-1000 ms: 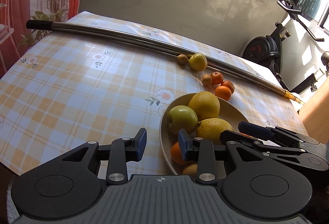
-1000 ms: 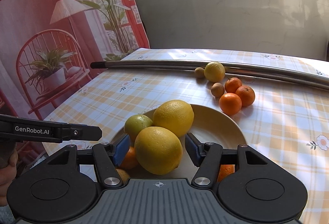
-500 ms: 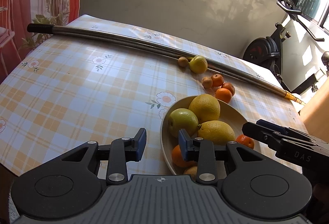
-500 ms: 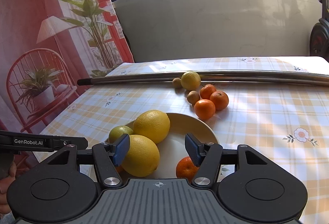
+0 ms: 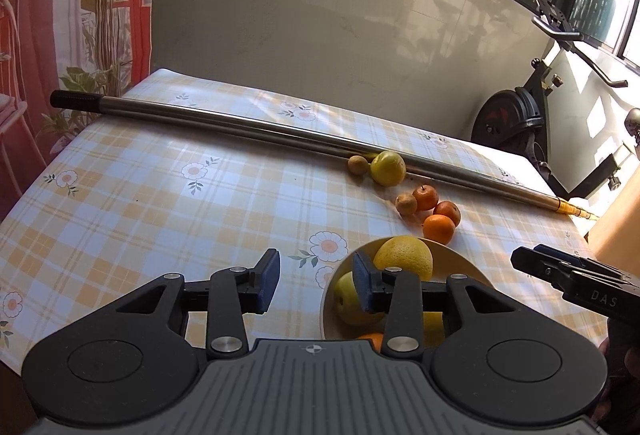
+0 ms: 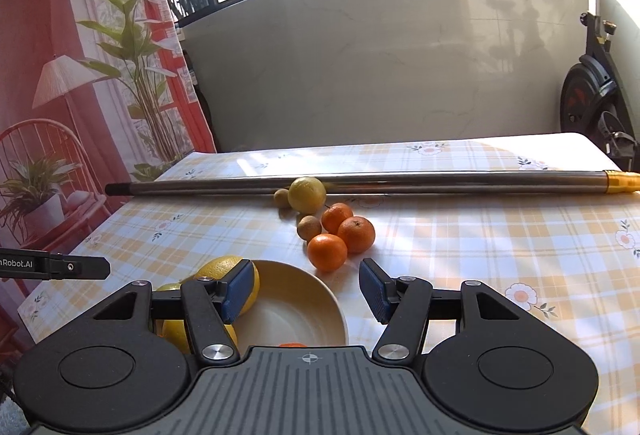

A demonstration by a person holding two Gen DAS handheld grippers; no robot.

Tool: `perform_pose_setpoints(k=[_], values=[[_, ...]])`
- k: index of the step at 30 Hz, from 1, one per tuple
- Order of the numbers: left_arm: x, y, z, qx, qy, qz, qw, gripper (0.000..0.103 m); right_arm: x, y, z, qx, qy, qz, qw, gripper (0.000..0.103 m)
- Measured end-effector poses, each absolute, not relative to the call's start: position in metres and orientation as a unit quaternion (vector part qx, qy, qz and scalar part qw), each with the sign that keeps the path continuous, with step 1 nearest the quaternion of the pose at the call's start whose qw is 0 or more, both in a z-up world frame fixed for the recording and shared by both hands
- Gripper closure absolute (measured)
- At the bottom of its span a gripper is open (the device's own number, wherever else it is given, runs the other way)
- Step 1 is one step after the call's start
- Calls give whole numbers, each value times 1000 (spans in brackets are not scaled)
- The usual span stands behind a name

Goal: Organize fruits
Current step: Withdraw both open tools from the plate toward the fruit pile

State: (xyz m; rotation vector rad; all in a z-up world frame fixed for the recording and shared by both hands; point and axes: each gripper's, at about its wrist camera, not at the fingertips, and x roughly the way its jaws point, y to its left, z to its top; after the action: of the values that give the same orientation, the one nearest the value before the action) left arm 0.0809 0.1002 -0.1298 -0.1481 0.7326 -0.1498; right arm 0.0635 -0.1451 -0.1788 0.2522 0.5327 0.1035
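A cream bowl [image 5: 329,309] [image 6: 298,299] near the table's front edge holds a large yellow citrus [image 5: 404,259] [image 6: 218,267], a green apple [image 5: 347,301], another yellow fruit and a tangerine. Beyond it on the cloth lie three tangerines [image 5: 439,228] [image 6: 327,252], two small brown fruits [image 5: 406,203] [image 6: 309,227] and a yellow-green citrus [image 5: 387,168] [image 6: 306,194]. My left gripper [image 5: 316,285] hovers at the bowl's left rim. Its jaws are opening with nothing between them. My right gripper [image 6: 307,291] stands open over the bowl's far rim and holds nothing.
A long metal pole [image 5: 280,131] [image 6: 400,181] lies across the back of the checked tablecloth, just behind the loose fruit. An exercise bike [image 5: 520,123] [image 6: 592,103] stands past the table's right end. A red printed curtain hangs on the left.
Both grippers have drawn back from the bowl. The right one swung right, off the yellow citrus that sat between its fingers. The left jaws stand a little wider.
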Motion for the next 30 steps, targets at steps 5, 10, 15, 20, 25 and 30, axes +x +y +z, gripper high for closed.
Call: perform_pose_setpoints(k=[5,10,15,20,25,30], values=[[89,98,-124,-64,348,-79,932,58,70,-155,-178,124,266,40,955,48],[101,92,-117,-47,337,-84,937,57,78,-162,-178,119,273,34,954,48],[113,86,-115,-46,331,-93,938,57,90,-167,-181,112,283,38,952,48],[126,76,-117,-36,328,-99,939,58,105,-167,-185,93,292,50,951,49],[143,70,-120,-28,329,-105,938,58,124,-171,-191,92,299,52,948,55],[159,65,-123,-29,332,-104,937,58,150,-173,-200,79,307,53,947,63]])
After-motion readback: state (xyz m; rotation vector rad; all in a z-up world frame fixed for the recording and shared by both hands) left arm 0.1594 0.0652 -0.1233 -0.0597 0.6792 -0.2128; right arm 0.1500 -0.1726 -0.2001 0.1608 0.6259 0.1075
